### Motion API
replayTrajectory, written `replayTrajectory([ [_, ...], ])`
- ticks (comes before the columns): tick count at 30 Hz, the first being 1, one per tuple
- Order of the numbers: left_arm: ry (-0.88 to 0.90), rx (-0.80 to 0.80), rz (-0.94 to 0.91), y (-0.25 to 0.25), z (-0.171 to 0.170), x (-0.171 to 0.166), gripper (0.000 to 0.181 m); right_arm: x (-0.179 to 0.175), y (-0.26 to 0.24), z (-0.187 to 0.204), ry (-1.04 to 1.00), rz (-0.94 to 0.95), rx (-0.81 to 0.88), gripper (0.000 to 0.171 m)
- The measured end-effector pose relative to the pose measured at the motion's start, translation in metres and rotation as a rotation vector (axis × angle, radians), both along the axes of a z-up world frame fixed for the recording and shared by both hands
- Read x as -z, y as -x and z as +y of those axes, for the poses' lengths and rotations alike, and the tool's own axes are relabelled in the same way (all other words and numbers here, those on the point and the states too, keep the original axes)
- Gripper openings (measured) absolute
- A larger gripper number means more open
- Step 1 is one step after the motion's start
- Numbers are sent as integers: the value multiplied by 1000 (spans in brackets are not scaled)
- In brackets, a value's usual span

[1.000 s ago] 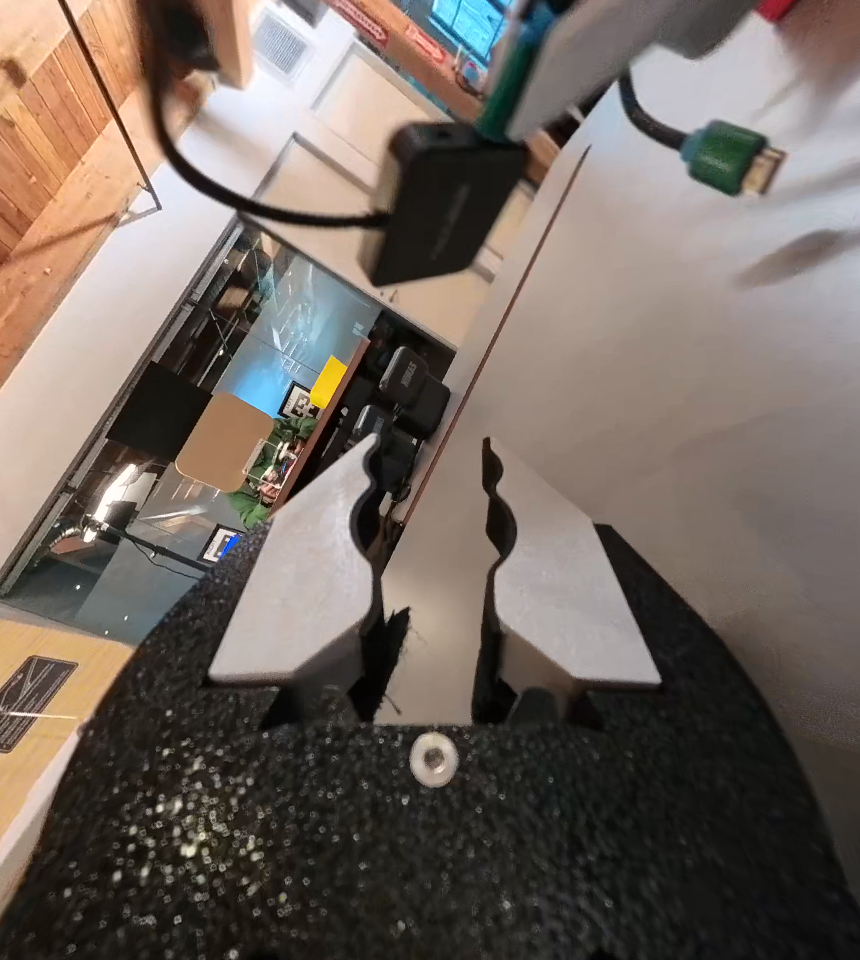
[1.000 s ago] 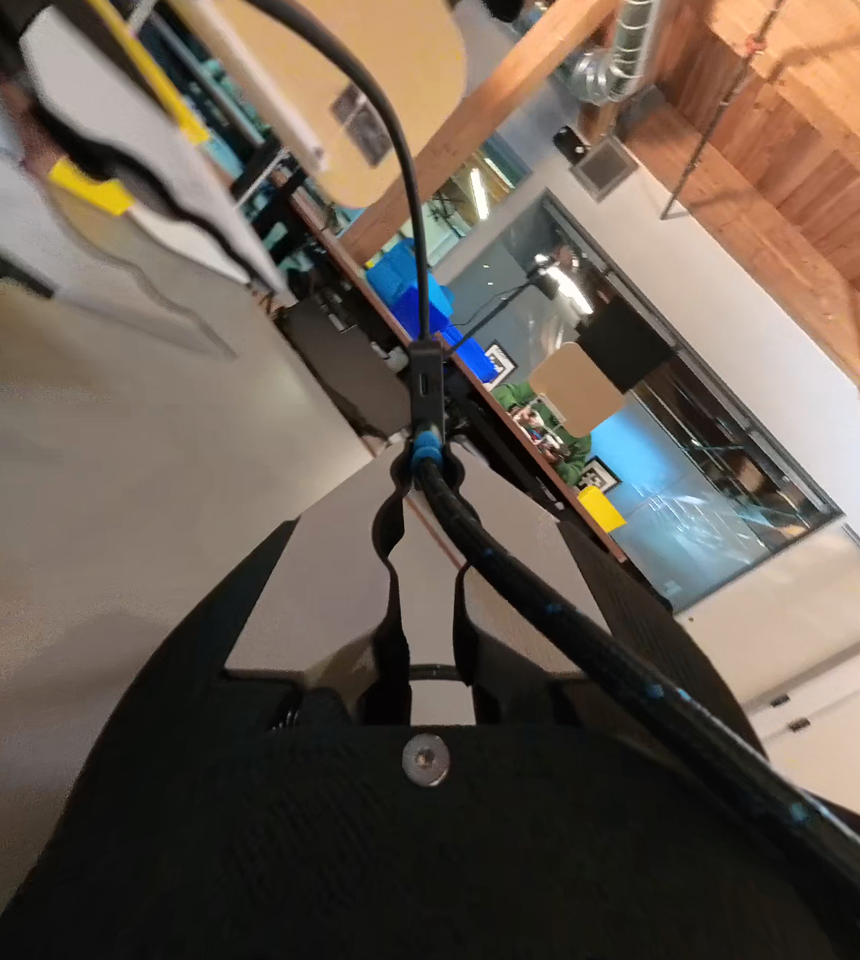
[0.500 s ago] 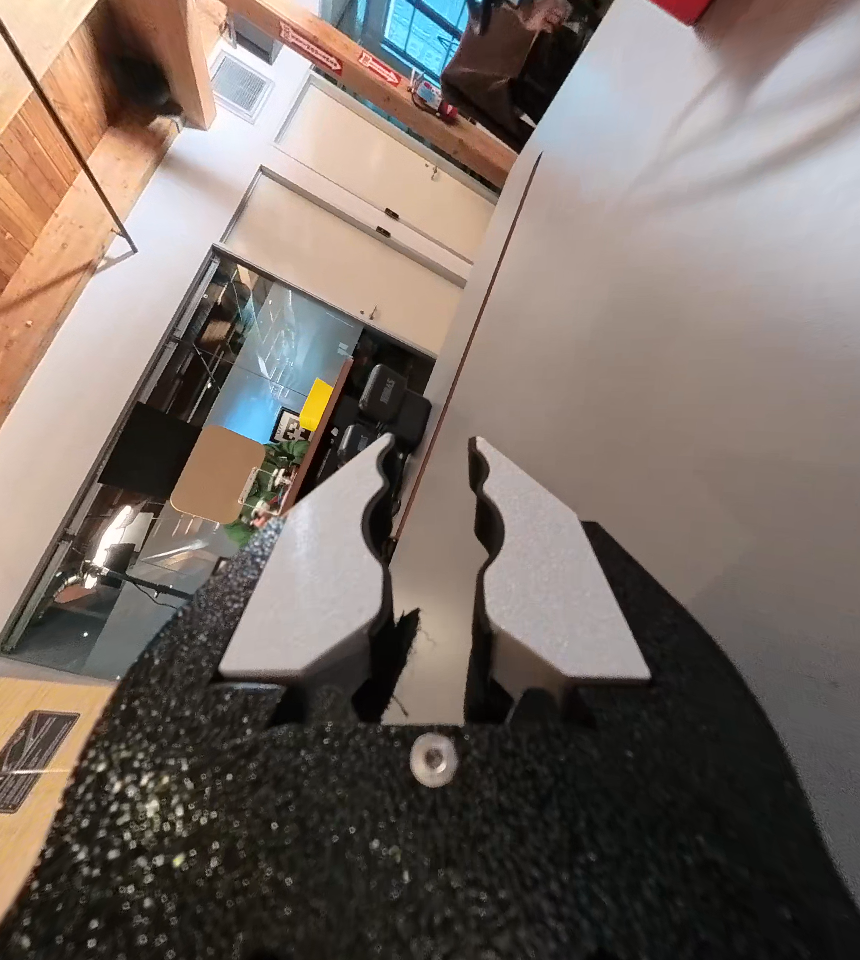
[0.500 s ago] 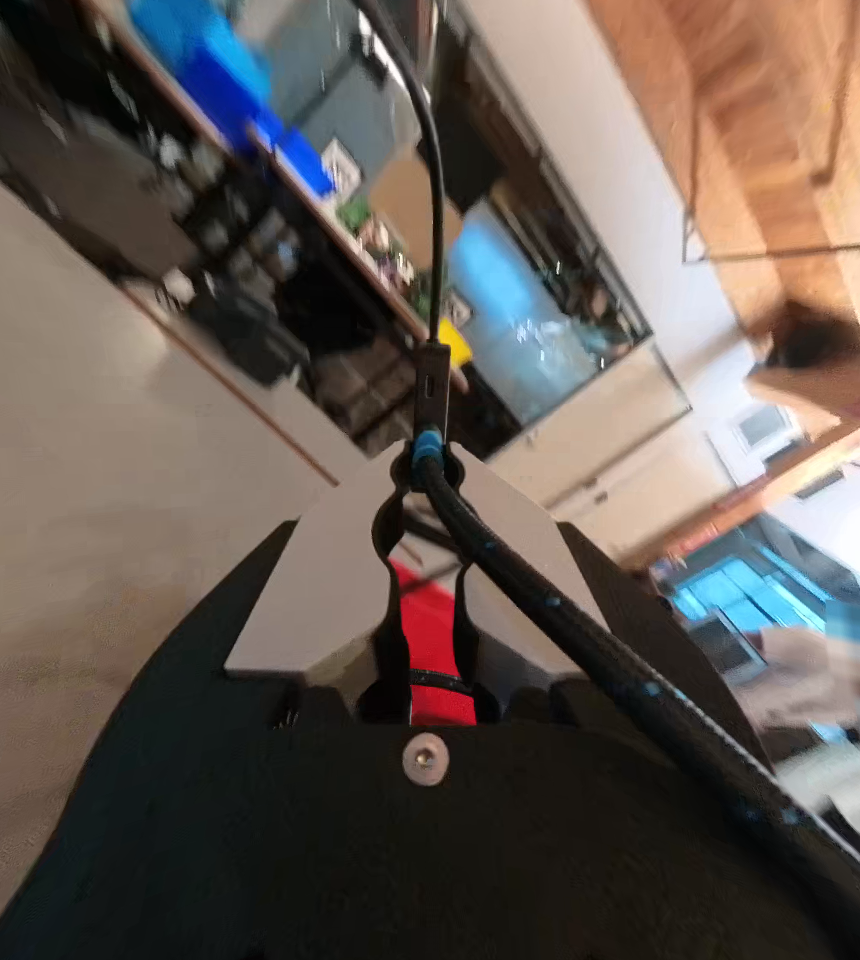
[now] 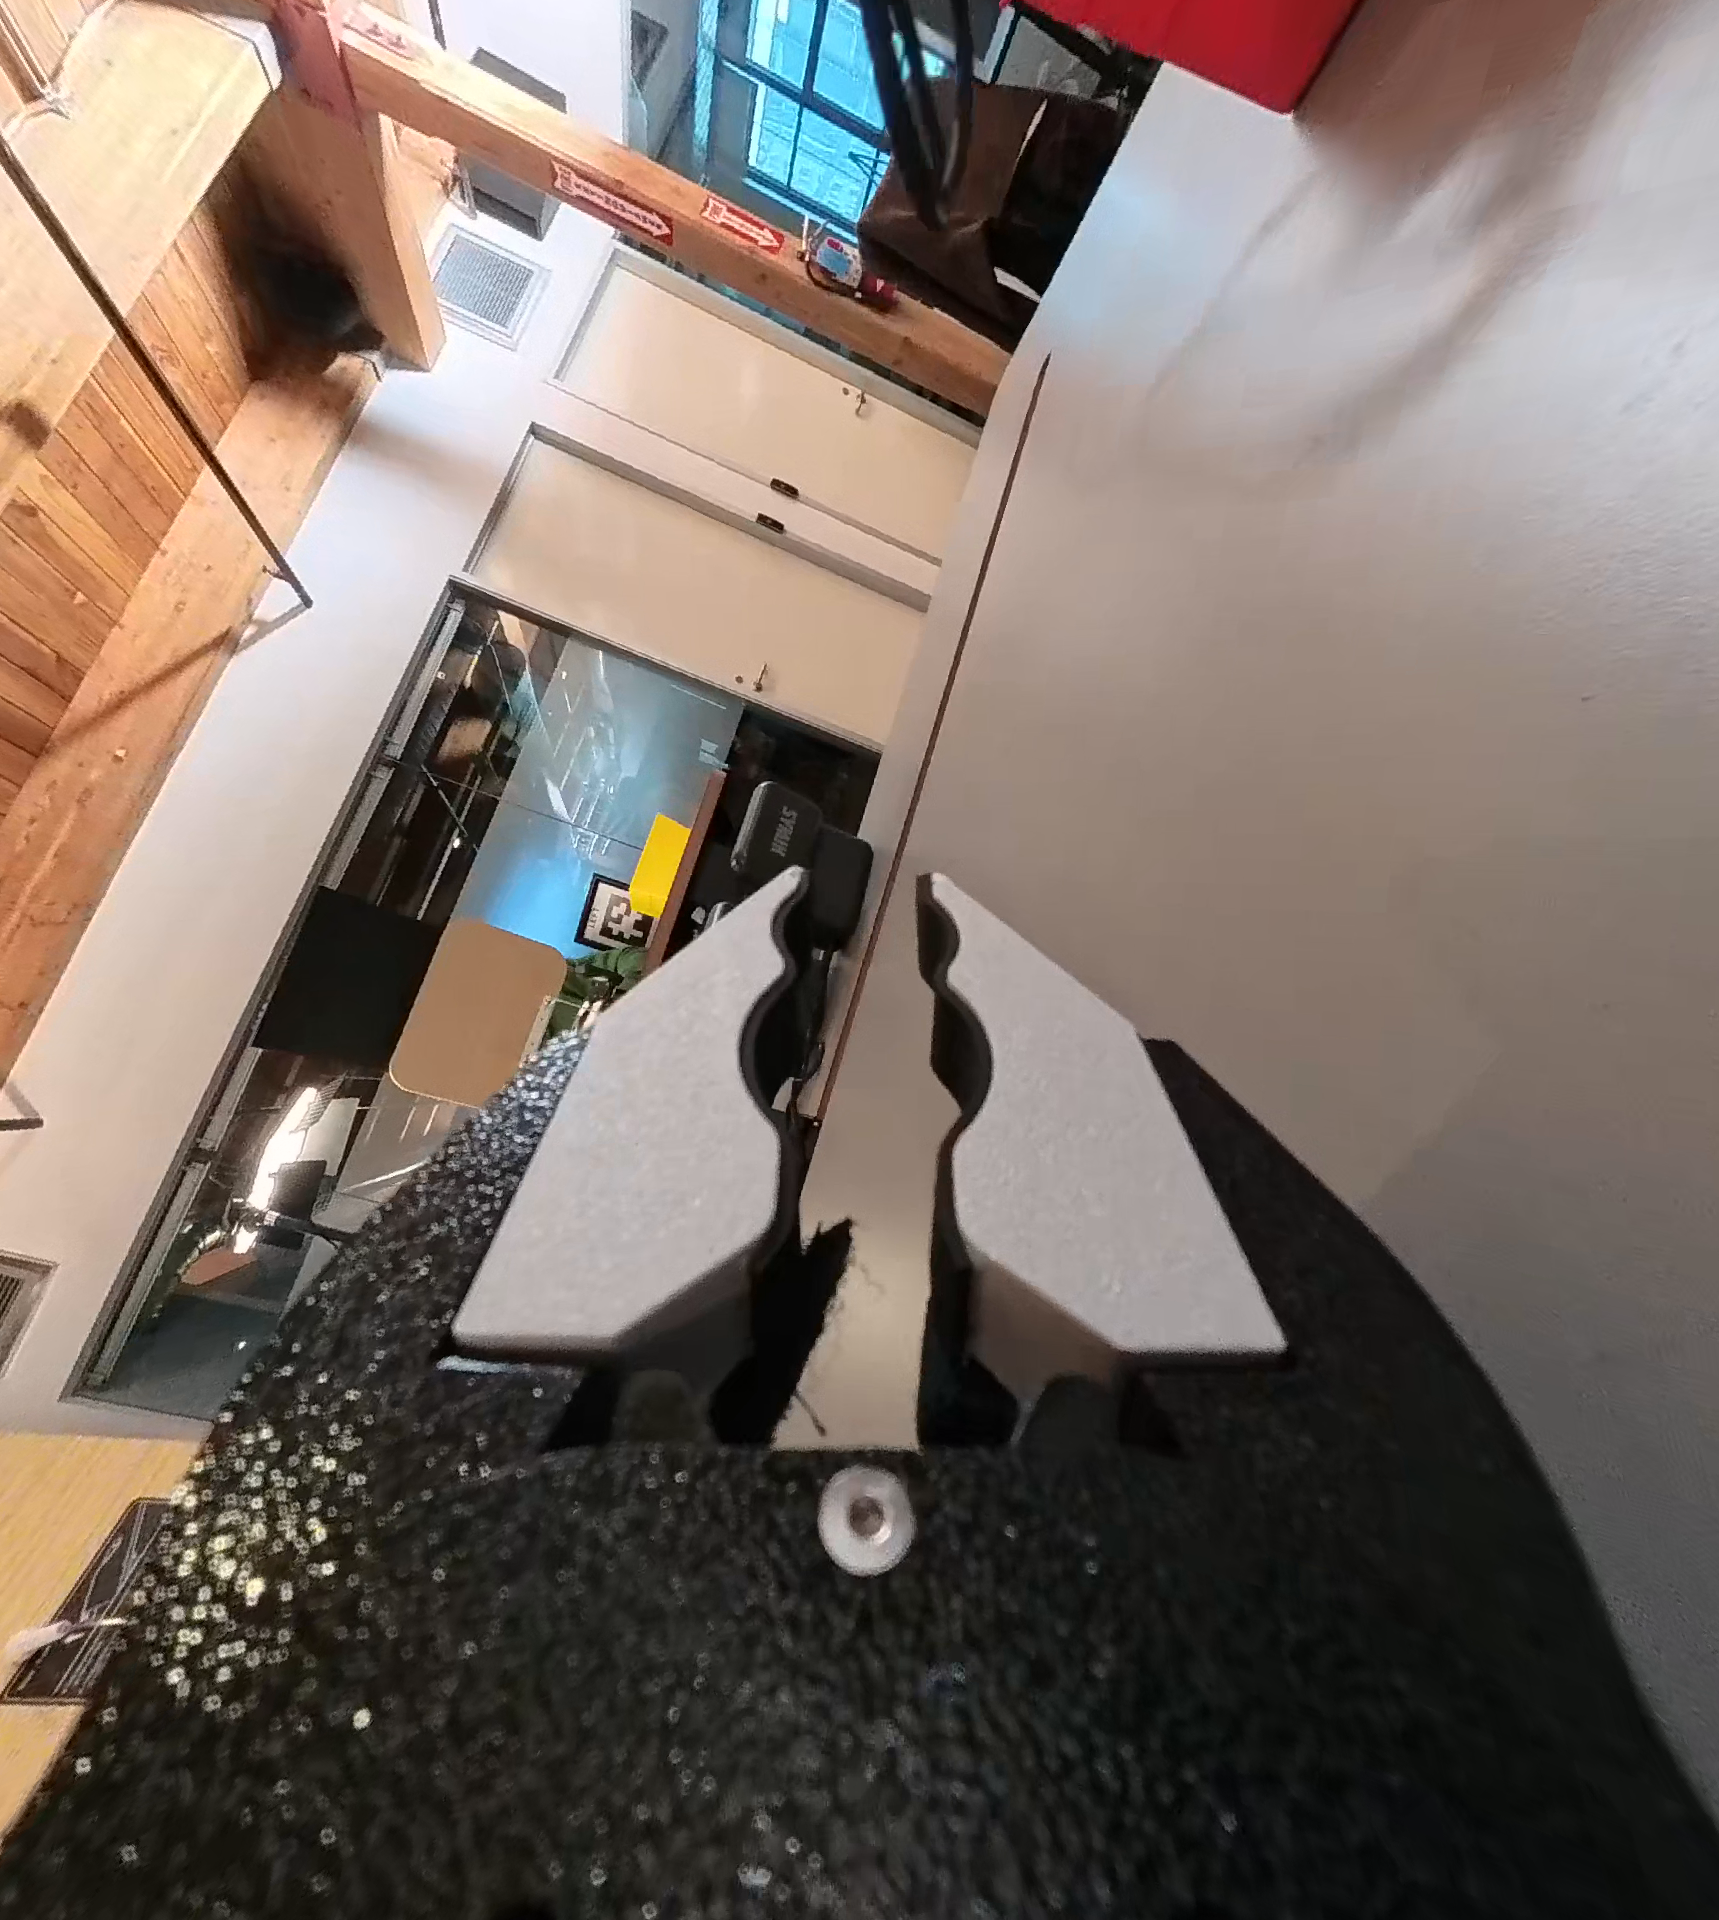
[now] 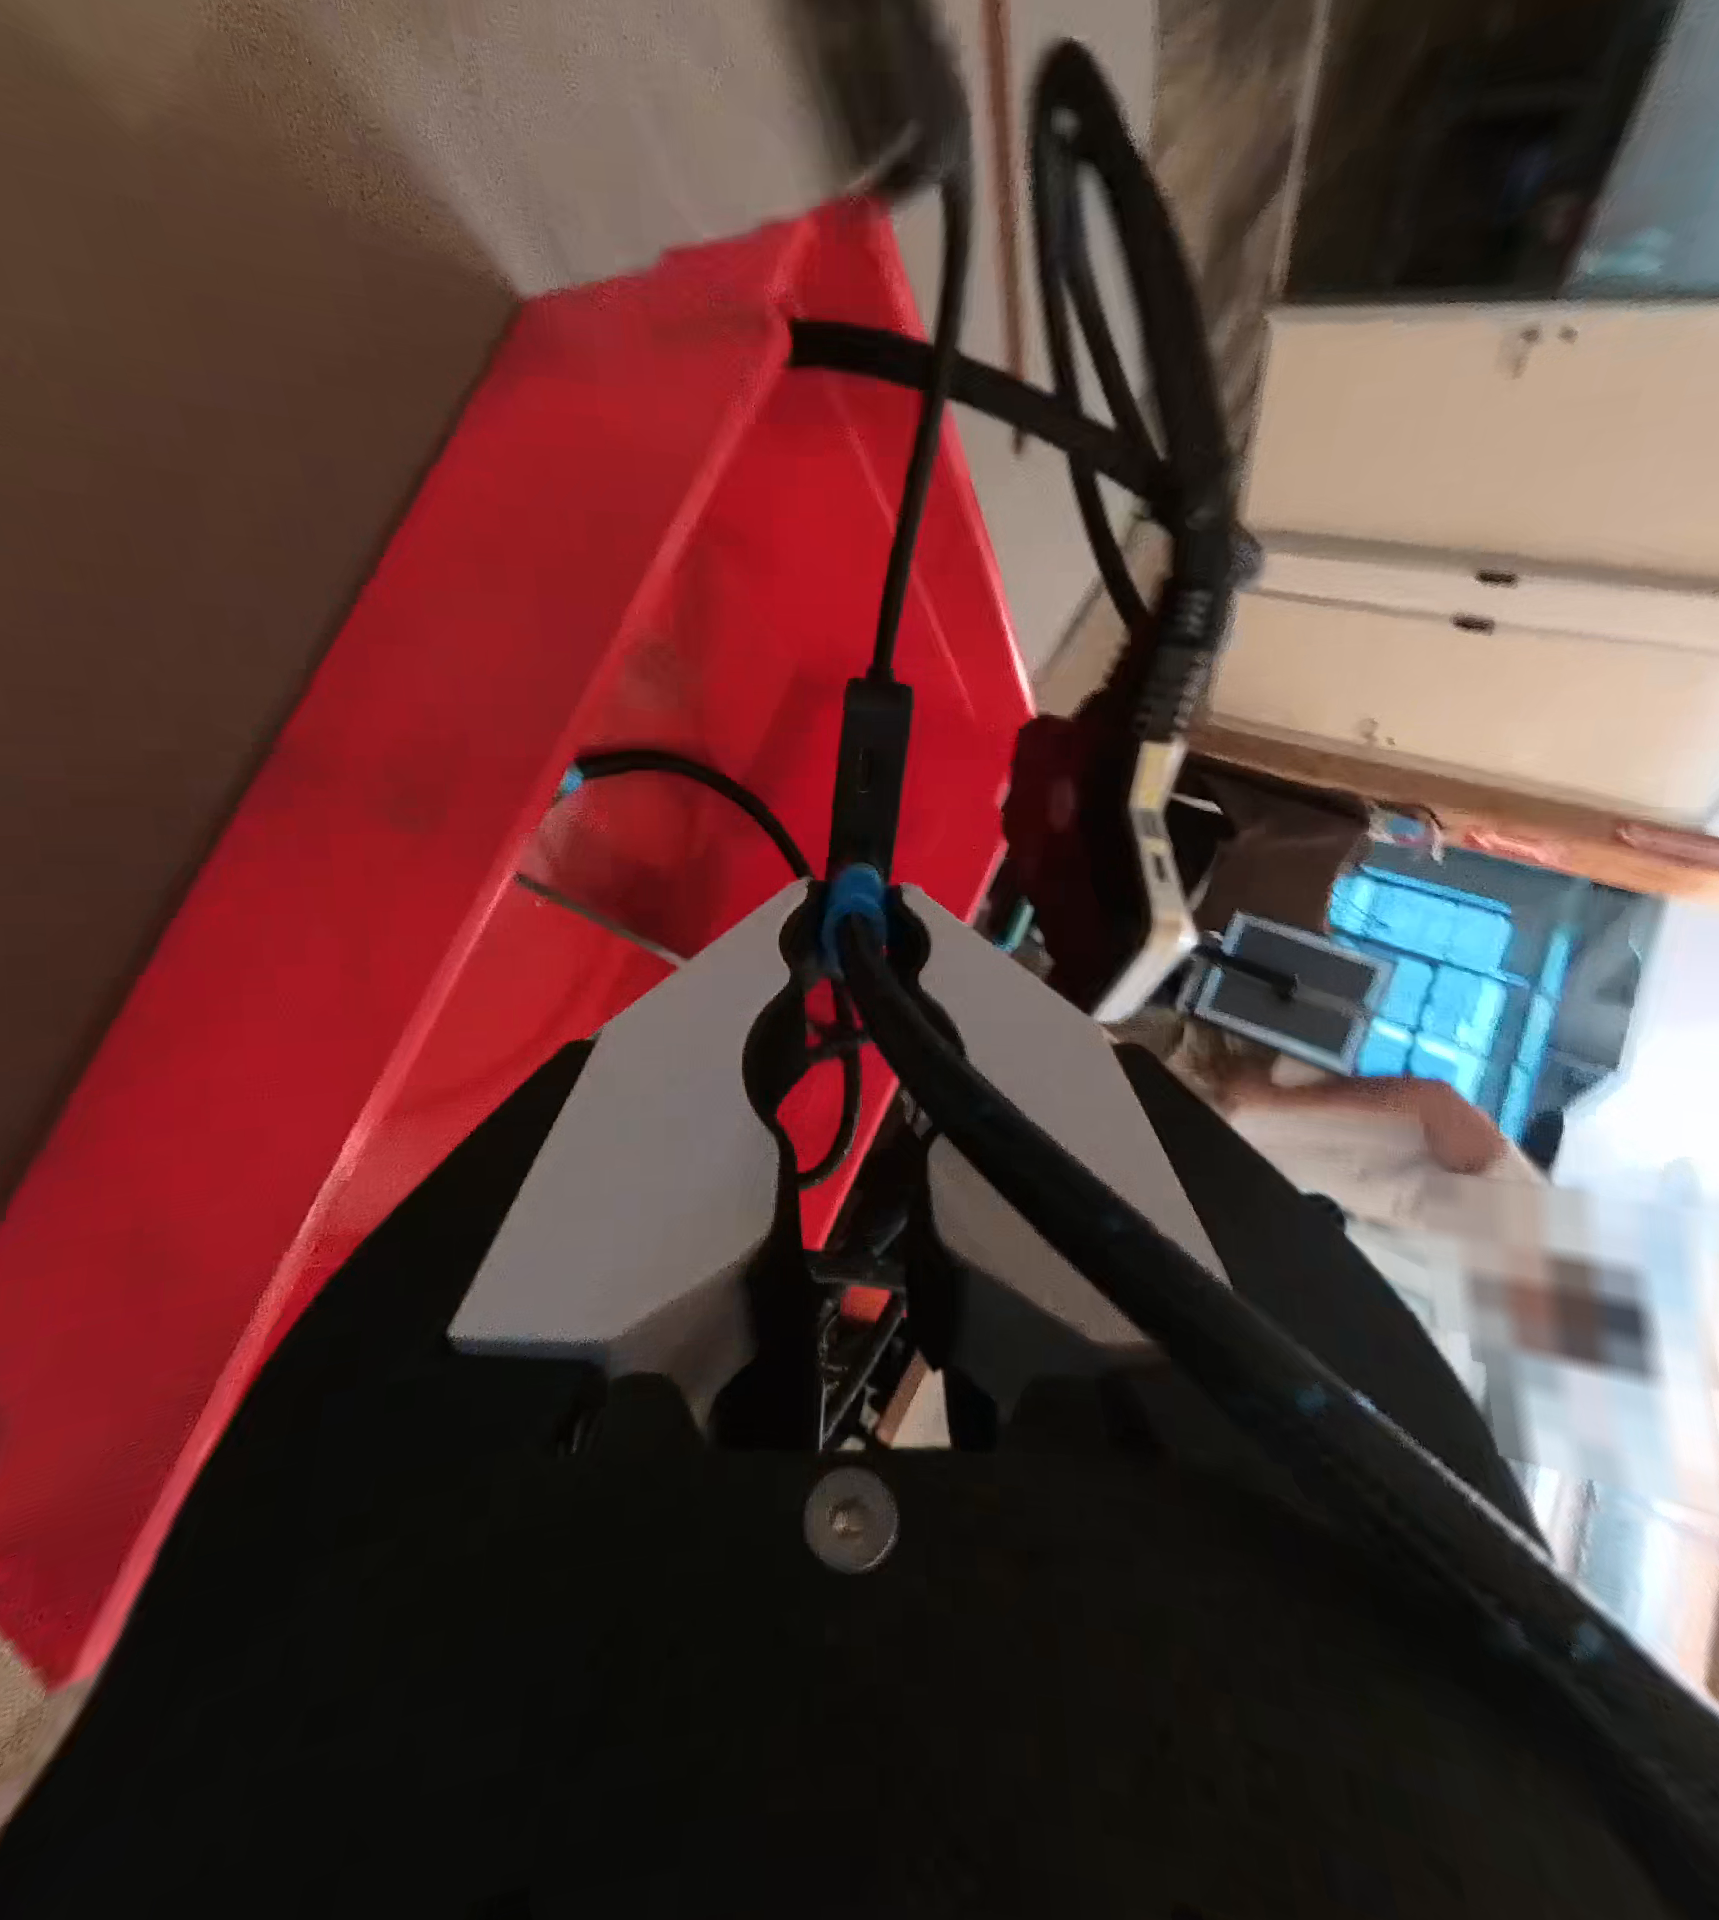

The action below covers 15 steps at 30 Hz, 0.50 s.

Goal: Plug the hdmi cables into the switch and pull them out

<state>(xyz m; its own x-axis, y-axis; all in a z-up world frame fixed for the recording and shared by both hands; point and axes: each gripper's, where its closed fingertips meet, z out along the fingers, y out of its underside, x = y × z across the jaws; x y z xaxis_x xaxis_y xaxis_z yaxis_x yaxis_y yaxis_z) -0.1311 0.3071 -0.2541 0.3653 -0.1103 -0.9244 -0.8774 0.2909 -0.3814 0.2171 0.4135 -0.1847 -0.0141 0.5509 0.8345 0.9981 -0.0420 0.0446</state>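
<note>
Gripping one blue-collared cable (image 6: 850, 914), right gripper (image 6: 850, 896), one red bin (image 6: 543, 831)

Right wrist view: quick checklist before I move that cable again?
1. Right gripper shut on the blue-collared cable: ok.
2. Plug seated in the black adapter: cannot tell.
3. Path clear: not ok, the red bin and black cable loops sit close ahead.
4. Left gripper open and empty: ok.
5. Switch in sight: not ok, neither view shows it.
</note>
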Motion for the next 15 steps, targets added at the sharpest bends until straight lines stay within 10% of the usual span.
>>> replayTrajectory([
  [15,39,16,-10,-1,0,5,15,67,-1,35,475,8,230,29],
])
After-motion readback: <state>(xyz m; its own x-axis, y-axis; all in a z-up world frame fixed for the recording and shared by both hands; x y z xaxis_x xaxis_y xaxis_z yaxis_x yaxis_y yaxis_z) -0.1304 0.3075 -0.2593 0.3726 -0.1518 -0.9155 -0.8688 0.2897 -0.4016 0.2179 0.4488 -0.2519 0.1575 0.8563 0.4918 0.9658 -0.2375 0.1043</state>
